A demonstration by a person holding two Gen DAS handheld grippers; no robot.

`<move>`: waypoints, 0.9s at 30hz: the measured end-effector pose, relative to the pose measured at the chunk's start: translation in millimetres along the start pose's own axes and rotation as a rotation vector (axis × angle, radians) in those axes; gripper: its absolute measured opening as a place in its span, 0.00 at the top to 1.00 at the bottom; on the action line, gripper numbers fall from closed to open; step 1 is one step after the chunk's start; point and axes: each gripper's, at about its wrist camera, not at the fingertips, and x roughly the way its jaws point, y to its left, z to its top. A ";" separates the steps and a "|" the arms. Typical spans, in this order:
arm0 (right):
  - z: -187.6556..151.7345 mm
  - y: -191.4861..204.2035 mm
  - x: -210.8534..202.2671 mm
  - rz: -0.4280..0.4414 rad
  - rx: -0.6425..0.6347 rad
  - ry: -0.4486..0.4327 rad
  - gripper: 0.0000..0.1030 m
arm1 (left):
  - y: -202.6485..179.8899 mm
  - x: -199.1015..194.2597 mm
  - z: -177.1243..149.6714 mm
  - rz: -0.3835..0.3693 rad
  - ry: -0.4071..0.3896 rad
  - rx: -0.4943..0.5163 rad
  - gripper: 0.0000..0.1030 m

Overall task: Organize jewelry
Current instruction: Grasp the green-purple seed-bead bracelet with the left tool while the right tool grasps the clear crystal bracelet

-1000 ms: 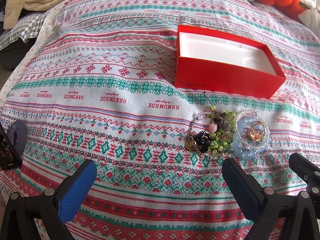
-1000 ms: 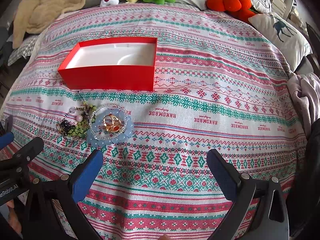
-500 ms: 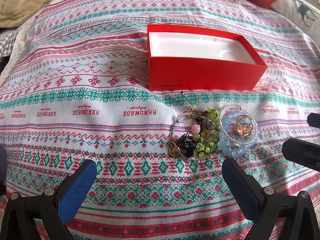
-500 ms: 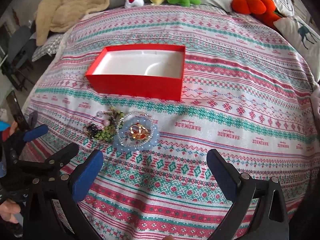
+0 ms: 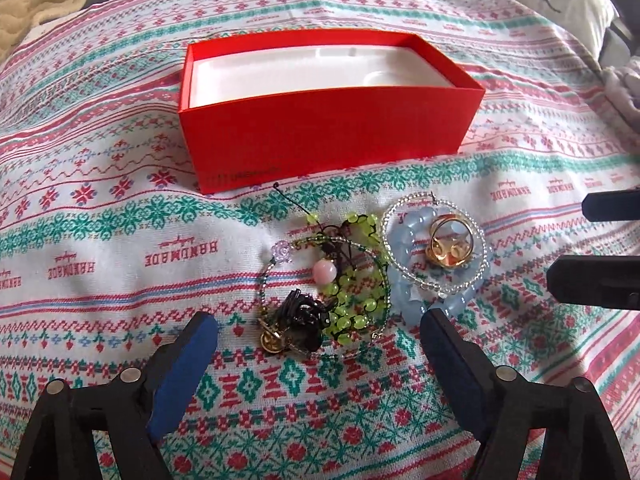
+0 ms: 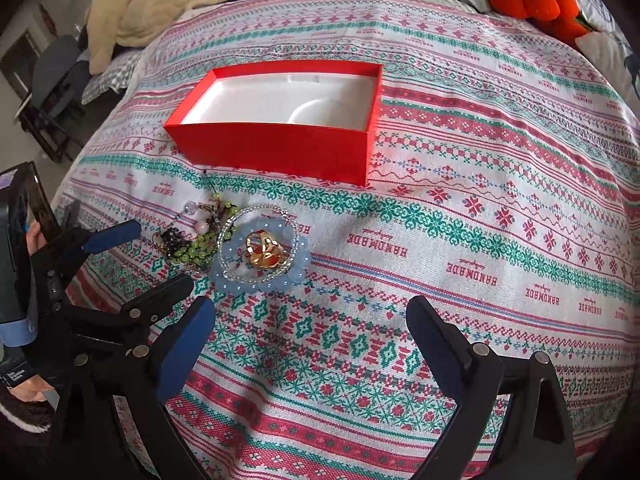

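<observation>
Just ahead of the left gripper [image 5: 318,344], whose fingers are spread wide and grasp nothing, a jewelry heap lies on the patterned bedspread [image 5: 120,248]: a green bead bracelet [image 5: 356,304] tangled with a black cord, touching a pale blue bead bracelet [image 5: 412,280] that rings gold rings [image 5: 448,246]. Behind the heap sits an open red box [image 5: 328,132] with a white lining. Farther right, the right gripper [image 6: 308,324] is likewise released, over bare cloth.

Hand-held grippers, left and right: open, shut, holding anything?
Left hand-held gripper: open, holding nothing.
Right hand-held gripper: open, holding nothing.
</observation>
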 end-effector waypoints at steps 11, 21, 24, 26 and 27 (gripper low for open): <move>4.2 -4.9 5.8 -0.002 0.030 0.025 0.05 | -3.2 13.6 7.2 0.061 0.006 0.041 0.41; 5.5 5.0 10.8 0.001 -0.011 -0.007 0.05 | 3.3 -2.9 6.7 0.042 -0.026 -0.007 0.47; 7.3 13.6 17.3 0.005 -0.039 -0.015 0.06 | 4.3 -9.8 6.7 0.049 -0.041 -0.009 0.47; 11.0 21.2 23.1 0.011 -0.060 -0.015 0.09 | 6.7 -13.4 6.3 0.062 -0.047 -0.013 0.47; 12.4 23.1 25.2 0.013 -0.067 -0.016 0.10 | 8.4 -15.1 5.7 0.073 -0.048 -0.015 0.47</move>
